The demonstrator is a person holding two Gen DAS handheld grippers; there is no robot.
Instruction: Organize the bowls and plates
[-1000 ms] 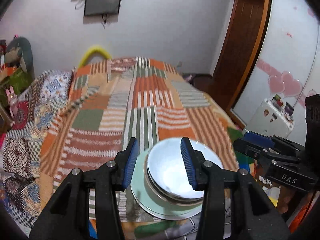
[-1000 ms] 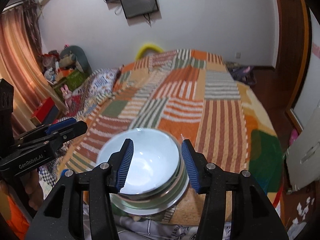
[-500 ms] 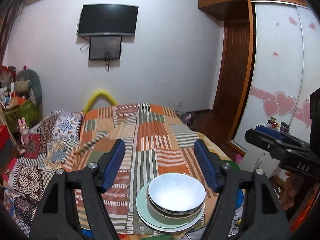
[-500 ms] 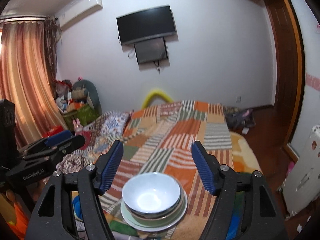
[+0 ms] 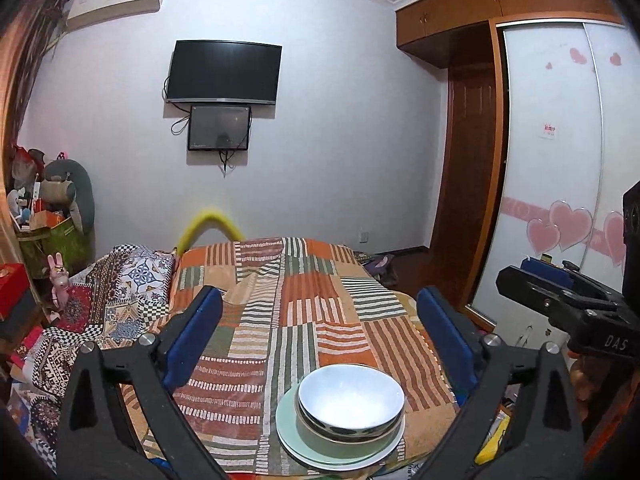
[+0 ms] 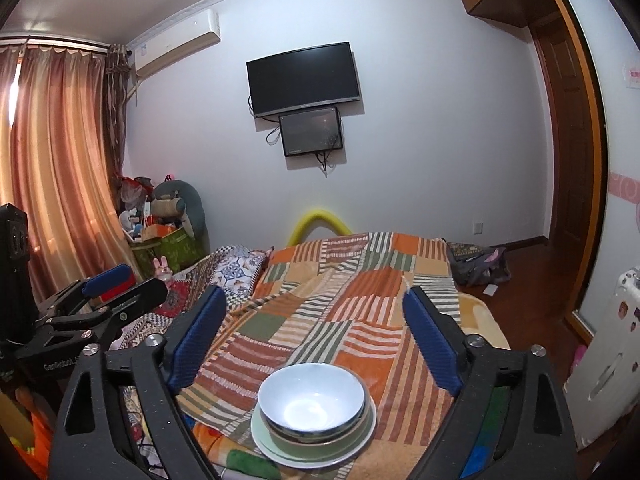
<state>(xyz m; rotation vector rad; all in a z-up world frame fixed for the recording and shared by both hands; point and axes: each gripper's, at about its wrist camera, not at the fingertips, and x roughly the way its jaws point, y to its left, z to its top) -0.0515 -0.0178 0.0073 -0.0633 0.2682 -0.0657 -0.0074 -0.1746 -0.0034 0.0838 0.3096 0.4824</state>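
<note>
Pale blue and glossy inside, the top bowl (image 5: 351,398) sits nested in a darker patterned bowl (image 5: 348,432), which in turn rests in a green bowl (image 6: 316,442), and the whole stack stands on a light green plate (image 5: 288,436) near the foot edge of the bed (image 5: 280,300), on its striped patchwork blanket (image 6: 360,308). In the left wrist view the stack lies at about 6 o'clock, low between the blue pads of the left tool (image 5: 320,336), whose jaws are spread wide with nothing held. The right tool (image 6: 316,336) is likewise spread wide apart and empty, the stack at 6 o'clock below it. Each tool hangs above the stack, touching nothing. A television (image 5: 223,72) hangs on the wall at 12 o'clock.
</note>
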